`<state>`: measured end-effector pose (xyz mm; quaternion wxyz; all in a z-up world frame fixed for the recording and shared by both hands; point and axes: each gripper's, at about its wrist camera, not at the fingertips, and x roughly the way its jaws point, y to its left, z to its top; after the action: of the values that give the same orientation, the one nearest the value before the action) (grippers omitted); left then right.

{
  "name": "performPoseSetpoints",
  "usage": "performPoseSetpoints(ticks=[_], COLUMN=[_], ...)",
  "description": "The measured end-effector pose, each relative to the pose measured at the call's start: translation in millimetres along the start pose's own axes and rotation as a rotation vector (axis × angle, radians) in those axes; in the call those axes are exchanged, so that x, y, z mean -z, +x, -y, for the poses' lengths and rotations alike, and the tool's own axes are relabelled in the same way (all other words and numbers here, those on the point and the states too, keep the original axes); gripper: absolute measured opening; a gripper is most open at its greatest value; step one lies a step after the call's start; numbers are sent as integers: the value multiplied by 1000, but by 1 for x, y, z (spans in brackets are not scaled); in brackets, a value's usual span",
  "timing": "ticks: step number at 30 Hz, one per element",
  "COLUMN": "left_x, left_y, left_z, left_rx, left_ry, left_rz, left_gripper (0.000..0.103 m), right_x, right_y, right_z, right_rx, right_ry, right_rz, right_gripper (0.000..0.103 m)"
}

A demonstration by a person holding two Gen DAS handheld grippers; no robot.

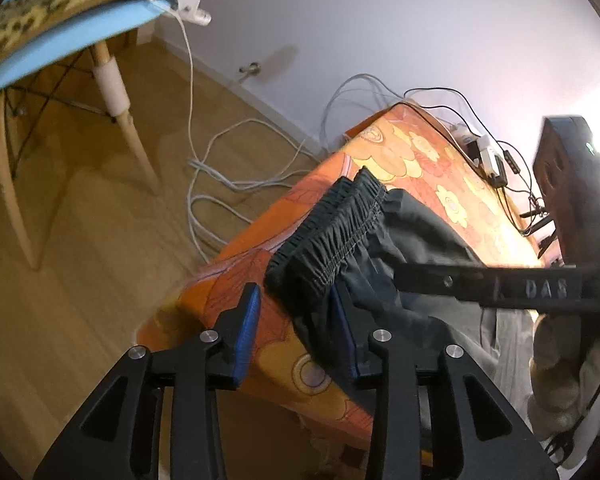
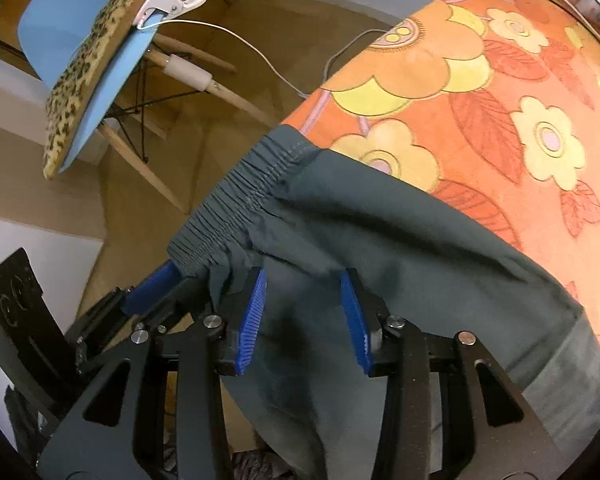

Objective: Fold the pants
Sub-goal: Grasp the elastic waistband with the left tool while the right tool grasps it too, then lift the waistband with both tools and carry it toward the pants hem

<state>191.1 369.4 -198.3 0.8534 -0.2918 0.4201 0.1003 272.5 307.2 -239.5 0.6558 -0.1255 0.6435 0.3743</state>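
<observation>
The left gripper stood part-open astride the corner of the dark pants' elastic waistband, pads not visibly pressing. The right gripper stood likewise part-open over loose cloth just below the waistband, clamping nothing I could make out. The pants lay on the orange flowered tablecloth at the table's edge. Only the left view showed "DAS" on the other gripper's arm, and a black box with cables. Farther off stood a blue chair.
</observation>
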Motion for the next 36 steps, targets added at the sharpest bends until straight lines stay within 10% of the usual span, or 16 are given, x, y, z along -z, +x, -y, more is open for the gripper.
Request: performPoseSetpoints(ticks=[9, 20, 29, 36], left_x=[-2, 9, 27, 27], left_y=[8, -10, -9, -11], left_z=[3, 45, 74, 60], left_rx=[14, -21, -16, -49], left_ry=[1, 246, 420, 381], left_rz=[45, 168, 184, 162], left_gripper=[18, 13, 12, 23], right_x=[7, -31, -48, -37], right_y=[-8, -29, 14, 23], right_z=[10, 0, -29, -23], right_rx=[-1, -101, -15, 14], right_ry=[-2, 73, 37, 42], right_rz=[-41, -19, -156, -140], right_gripper=[39, 58, 58, 19])
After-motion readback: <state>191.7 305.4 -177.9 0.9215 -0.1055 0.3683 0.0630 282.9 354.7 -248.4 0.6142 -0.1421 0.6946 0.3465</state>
